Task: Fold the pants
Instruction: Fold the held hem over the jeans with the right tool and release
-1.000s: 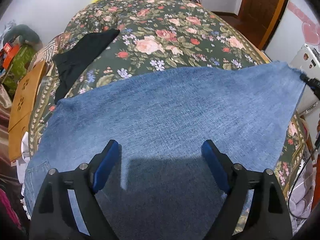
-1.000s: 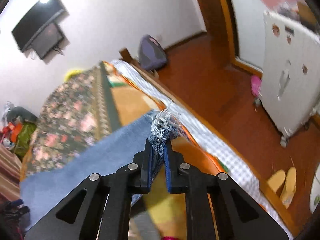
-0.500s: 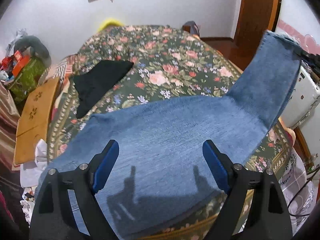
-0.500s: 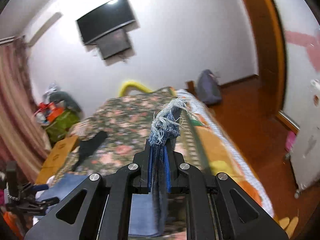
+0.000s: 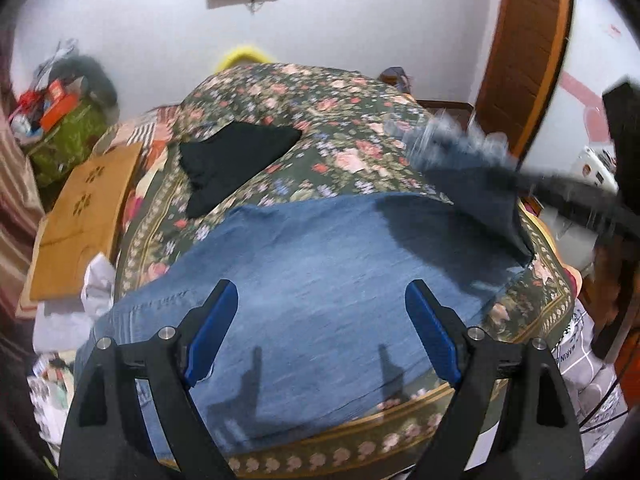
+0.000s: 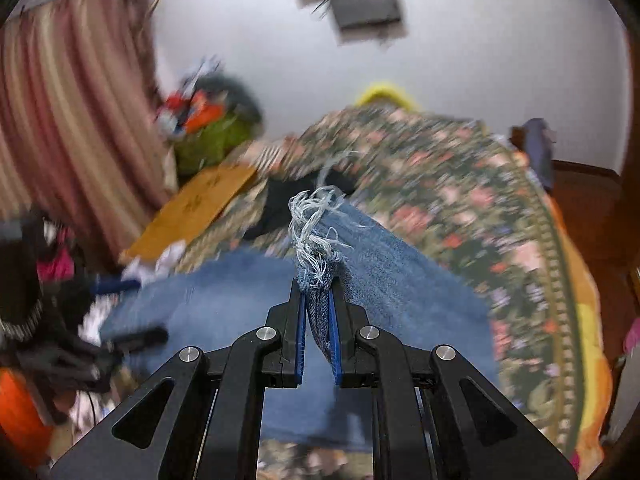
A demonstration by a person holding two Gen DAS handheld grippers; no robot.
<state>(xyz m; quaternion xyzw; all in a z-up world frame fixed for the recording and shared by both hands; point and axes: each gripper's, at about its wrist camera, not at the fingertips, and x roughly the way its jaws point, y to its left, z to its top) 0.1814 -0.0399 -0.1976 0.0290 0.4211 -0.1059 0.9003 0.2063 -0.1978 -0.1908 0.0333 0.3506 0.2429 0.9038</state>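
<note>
The jeans (image 5: 320, 280) lie spread across the near part of the floral bedspread (image 5: 320, 120), reaching its front border. The left gripper (image 5: 320, 320) hovers over them, jaws wide apart, holding nothing. The right gripper (image 6: 318, 308) is clamped on the frayed hem (image 6: 316, 232), holding that leg end raised above the spread denim. A black garment (image 5: 236, 160) lies farther back, apart from the jeans.

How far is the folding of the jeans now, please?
Done: the jeans lie spread flat on the floral bedspread. In hand: the right gripper is shut on the frayed hem, carrying that leg end over the rest. The left gripper is open above the denim. Left: laying the hem down and any further folds.
</note>
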